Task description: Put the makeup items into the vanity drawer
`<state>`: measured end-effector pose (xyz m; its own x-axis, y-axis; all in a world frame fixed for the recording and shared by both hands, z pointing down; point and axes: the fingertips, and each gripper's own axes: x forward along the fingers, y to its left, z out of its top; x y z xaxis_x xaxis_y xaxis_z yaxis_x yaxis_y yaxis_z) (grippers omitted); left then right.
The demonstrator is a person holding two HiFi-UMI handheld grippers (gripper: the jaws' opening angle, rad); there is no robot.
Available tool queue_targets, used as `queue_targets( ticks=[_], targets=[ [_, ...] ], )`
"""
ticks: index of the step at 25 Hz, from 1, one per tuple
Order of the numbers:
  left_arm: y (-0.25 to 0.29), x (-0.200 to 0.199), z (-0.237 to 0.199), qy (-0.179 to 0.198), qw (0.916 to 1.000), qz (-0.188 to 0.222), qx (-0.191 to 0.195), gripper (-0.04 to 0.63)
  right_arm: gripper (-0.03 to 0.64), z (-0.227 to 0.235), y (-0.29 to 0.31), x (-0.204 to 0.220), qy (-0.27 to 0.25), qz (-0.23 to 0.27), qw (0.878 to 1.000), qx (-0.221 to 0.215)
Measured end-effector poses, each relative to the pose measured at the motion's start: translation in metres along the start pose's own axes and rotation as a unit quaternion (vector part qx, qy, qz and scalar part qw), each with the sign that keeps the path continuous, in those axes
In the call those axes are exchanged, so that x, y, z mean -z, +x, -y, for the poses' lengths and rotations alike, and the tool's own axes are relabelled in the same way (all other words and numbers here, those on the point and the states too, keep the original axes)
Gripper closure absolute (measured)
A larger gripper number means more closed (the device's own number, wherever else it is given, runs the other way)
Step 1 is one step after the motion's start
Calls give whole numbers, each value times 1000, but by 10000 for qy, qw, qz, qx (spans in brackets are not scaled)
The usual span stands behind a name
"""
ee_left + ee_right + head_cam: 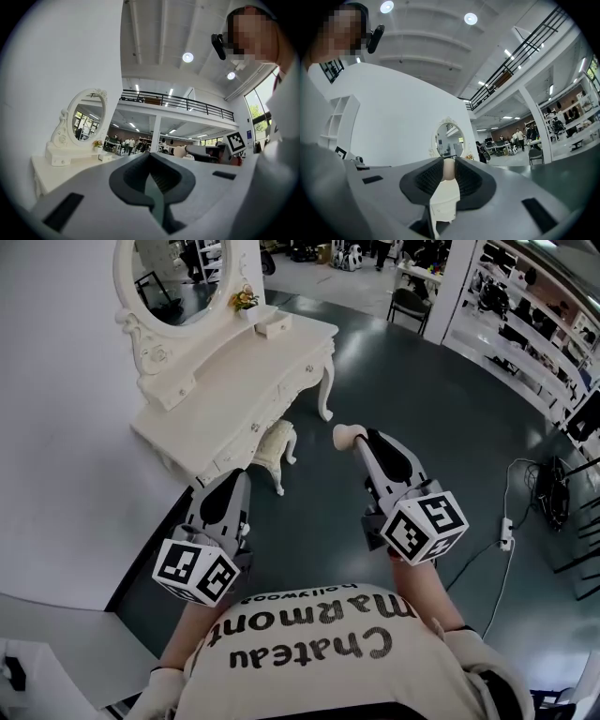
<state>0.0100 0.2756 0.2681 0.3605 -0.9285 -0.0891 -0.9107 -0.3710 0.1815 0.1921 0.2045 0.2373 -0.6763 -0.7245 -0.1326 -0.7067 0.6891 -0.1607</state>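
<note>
The white vanity [246, 381] with its oval mirror [178, 277] stands against the wall ahead and to the left, its drawers closed. My right gripper [352, 437] is held over the dark floor, well short of the vanity, shut on a cream rounded makeup item [347, 435]. That makeup item [448, 171] shows squeezed between the ribbed pads in the right gripper view. My left gripper [236, 480] hovers near the vanity's front corner, jaws together with nothing in them. In the left gripper view the left gripper [152, 165] points past the vanity [61, 166], and the right gripper [187, 151] shows off to its right.
A small white stool [277, 448] sits under the vanity. A little drawer box [272, 326] and flowers [245, 300] rest on top. A cable and power strip [507, 529] lie on the floor at right; shelving [534, 334] lines the far right. White furniture [56, 652] stands at lower left.
</note>
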Motion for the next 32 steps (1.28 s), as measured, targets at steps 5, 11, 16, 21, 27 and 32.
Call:
queue_targets(
  ticks=[5,11,16,21,27,32],
  targets=[
    [26,10,0,-41,10000,12,88,588,523,22,12,4,-3,-2,10000,-14],
    [36,29,-16,-201,9998,-80,-37,588,523,34,27,22,57,-176,9998,5],
    [41,33,-37,-339,9991,-166,-205,588,522,30,46,34,103,-316,9994,-87],
    [64,36,-61,-328,9991,-222,-134,588,523,45,73,44,186,-349,9992,17],
    [111,27,-103,-304,9993,-230,47,588,522,63,130,49,208,-367,9991,105],
    [146,16,-145,-276,9992,-256,103,588,522,77,186,53,282,-349,9989,142]
  ],
)
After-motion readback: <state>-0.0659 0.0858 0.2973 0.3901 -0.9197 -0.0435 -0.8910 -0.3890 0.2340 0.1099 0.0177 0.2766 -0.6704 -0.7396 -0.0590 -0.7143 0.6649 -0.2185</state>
